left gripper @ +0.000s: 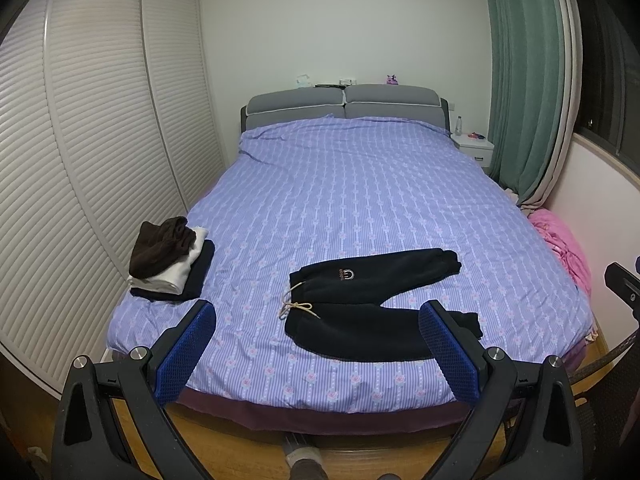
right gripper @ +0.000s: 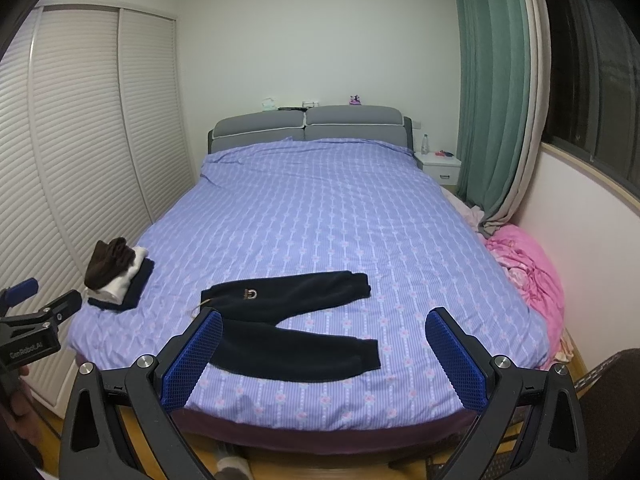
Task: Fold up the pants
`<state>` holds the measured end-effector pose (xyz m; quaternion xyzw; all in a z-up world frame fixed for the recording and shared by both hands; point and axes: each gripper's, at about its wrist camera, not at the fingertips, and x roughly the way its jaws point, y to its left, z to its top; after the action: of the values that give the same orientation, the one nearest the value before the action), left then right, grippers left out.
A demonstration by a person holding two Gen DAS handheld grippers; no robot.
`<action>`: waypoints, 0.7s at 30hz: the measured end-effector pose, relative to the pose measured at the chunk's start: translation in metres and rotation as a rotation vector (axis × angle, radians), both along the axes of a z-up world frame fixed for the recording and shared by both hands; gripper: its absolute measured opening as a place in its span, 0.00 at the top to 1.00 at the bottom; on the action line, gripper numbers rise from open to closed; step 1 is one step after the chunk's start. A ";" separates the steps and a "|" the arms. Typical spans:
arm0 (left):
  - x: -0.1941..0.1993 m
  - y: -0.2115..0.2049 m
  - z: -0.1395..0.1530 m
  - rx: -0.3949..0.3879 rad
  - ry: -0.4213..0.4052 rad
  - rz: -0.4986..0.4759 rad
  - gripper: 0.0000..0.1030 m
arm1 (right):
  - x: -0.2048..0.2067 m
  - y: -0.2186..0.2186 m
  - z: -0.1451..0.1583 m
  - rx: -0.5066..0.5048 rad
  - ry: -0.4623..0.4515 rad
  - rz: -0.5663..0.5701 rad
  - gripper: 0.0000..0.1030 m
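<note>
Dark navy pants (left gripper: 372,304) with a beige drawstring lie spread flat near the foot of the bed (left gripper: 344,184), waist to the left, legs apart and pointing right. They also show in the right wrist view (right gripper: 288,328). My left gripper (left gripper: 318,328) is open and empty, held above the floor short of the bed's foot edge. My right gripper (right gripper: 324,336) is open and empty, held level with it to the right. The left gripper's body (right gripper: 36,320) shows at the left edge of the right wrist view.
A stack of folded clothes (left gripper: 172,260) sits at the bed's near left corner. A louvred wardrobe (left gripper: 80,140) runs along the left. A pink blanket (right gripper: 524,268), green curtain (right gripper: 492,92) and white nightstand (right gripper: 438,164) stand on the right.
</note>
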<state>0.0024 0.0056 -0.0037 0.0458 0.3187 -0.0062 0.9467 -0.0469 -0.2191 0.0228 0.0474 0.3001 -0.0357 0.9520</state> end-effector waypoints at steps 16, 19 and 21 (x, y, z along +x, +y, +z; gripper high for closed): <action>0.002 -0.009 0.001 0.013 0.003 -0.002 0.00 | 0.005 -0.005 0.001 0.009 0.005 -0.004 0.00; 0.003 -0.011 0.001 0.015 0.007 -0.002 0.00 | 0.007 -0.004 0.001 0.010 0.007 -0.004 0.00; 0.003 -0.012 0.002 0.015 0.007 -0.002 0.00 | 0.008 -0.005 0.001 0.011 0.007 -0.004 0.00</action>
<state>0.0055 -0.0063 -0.0020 0.0532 0.3221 -0.0050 0.9452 -0.0391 -0.2238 0.0238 0.0533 0.3035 -0.0362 0.9506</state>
